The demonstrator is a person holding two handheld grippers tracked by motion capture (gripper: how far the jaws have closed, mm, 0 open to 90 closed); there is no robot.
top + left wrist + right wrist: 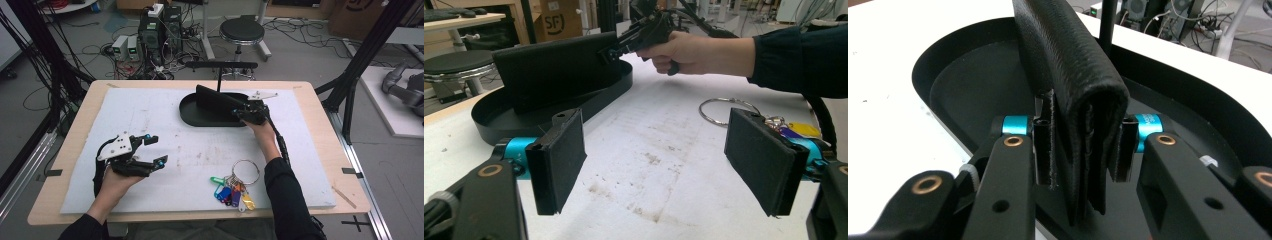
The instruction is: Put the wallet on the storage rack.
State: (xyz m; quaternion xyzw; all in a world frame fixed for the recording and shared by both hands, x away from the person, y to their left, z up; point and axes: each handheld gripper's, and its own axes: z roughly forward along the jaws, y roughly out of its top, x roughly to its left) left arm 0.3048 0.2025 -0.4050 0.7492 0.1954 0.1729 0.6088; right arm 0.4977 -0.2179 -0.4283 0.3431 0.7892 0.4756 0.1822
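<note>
Right gripper view shows your right gripper [1080, 150] around the black wallet [1073, 95], which stands on edge in the black tray [963, 85]; whether both pads press it, you cannot tell. Your left gripper [664, 165] hangs released near the keys [235, 192].

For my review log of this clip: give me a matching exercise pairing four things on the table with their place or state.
1. wallet
2. key bunch
3. left gripper
4. tray

a. jaws wide open, nothing between them
b. oval, black, at the table's far side
c. standing on edge between the right gripper's jaws
d. lying near the table's front edge, on a ring

Pairs: 1-c, 2-d, 3-a, 4-b
</note>
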